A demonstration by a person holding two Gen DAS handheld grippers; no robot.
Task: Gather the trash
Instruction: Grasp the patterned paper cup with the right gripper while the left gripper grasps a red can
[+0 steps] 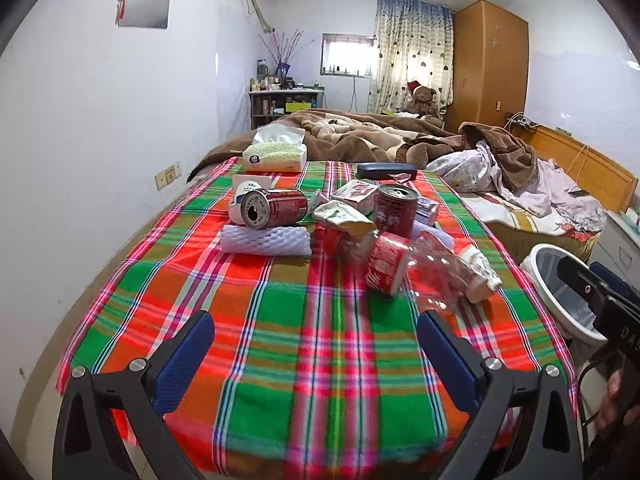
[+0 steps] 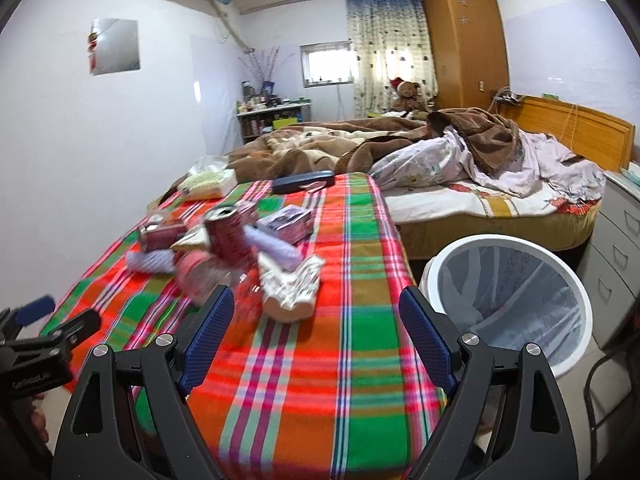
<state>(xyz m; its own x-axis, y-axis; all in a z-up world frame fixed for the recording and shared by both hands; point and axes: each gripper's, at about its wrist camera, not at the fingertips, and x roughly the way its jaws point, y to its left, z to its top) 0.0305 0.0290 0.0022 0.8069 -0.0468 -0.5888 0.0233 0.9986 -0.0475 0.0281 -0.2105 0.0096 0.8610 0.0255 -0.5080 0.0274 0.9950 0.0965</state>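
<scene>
- Left gripper (image 1: 316, 340): fingers spread wide, nothing between them, hovering over the bare near part of the plaid cloth (image 1: 280, 340).
- Right gripper (image 2: 316, 320): fingers likewise wide apart and empty, over the near right part of the cloth, with the bin just beyond its right finger.
- The plaid cloth covers a bench-like surface set against the bed (image 2: 500, 208); what is under the cloth cannot be told.
- Trash sits in a loose heap around the middle of the cloth, ahead of both grippers.
- Red can (image 1: 276, 208) lies on its side, open top toward the left camera, resting on a white foam net sleeve (image 1: 266, 240).
- Second red can (image 1: 396, 210) stands upright right of centre, top opened.
- In front of the upright can: a clear plastic bottle with a red label (image 1: 400, 268), lying on its side.
- A crumpled white wrapper (image 1: 344, 216) lies between the two cans; another white crumpled packet (image 1: 480, 276) lies at the right end of the bottle.
- Small printed boxes (image 1: 356, 192) sit behind the heap. The right view is blurred there, so the smaller pieces are hard to tell apart.
- Farther back on the cloth: a tissue pack (image 1: 276, 154) at left, a dark blue case (image 1: 386, 170) at right.
- White bin (image 2: 520, 304) with a clear liner stands on the floor just off the right edge of the cloth, beside the bed; it looks empty apart from the liner.
</scene>
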